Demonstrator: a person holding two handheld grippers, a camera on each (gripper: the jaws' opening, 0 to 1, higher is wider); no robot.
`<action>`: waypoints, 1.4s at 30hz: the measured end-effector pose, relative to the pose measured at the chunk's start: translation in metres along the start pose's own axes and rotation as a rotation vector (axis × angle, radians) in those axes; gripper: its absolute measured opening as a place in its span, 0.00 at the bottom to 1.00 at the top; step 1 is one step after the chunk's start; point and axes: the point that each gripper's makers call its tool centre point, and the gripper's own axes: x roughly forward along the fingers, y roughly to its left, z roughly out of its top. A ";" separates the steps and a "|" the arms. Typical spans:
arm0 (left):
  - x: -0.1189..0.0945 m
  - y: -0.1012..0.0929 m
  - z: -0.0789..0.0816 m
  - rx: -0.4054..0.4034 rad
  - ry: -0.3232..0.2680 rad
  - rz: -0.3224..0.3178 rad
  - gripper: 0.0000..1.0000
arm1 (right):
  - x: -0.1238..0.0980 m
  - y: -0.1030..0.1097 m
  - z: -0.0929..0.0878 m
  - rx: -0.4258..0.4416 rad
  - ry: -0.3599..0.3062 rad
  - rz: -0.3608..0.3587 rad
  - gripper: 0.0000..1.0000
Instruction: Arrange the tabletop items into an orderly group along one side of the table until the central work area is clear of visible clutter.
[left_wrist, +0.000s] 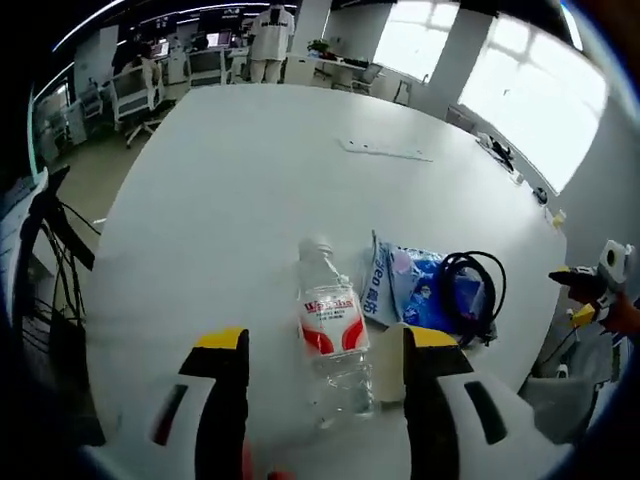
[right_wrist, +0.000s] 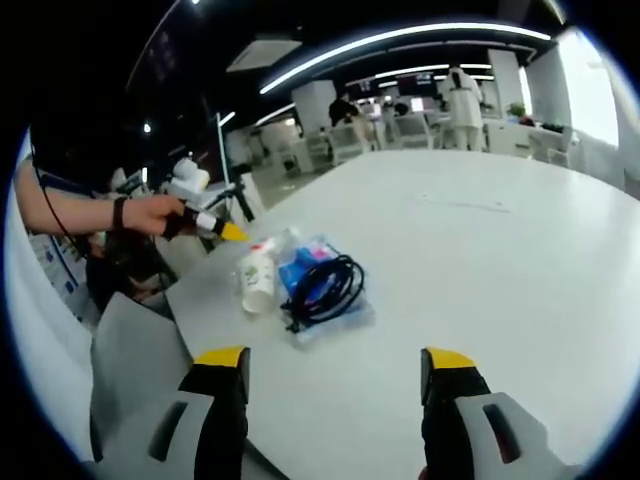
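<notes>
Left tool (left_wrist: 325, 372) spread wide around the clear plastic water bottle (left_wrist: 331, 335) lying on the white counter (left_wrist: 250, 190), beside the blue packet (left_wrist: 420, 290) under a black cable (left_wrist: 470, 290); right tool (right_wrist: 335, 375) gapes apart, holding nothing.

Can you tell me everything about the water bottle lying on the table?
The water bottle is clear plastic with a white cap and a red and white label around its middle. It looks empty or nearly so. It lies on its side on the white table, cap pointing away from the left gripper, whose open jaws stand on either side of its lower end without clearly touching it. Right beside it lies a blue packet with a coiled black cable on top. In the right gripper view the bottle sits near the table's edge.
</notes>
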 end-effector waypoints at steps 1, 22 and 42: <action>0.002 -0.001 0.000 0.000 0.001 -0.001 0.62 | 0.000 0.000 0.000 -0.001 0.002 0.000 0.71; 0.034 -0.011 -0.021 -0.060 0.126 0.000 0.51 | -0.004 -0.003 -0.016 0.013 0.036 -0.017 0.70; 0.033 0.003 -0.039 -0.151 0.164 0.018 0.39 | -0.003 -0.006 -0.010 0.018 0.026 -0.013 0.70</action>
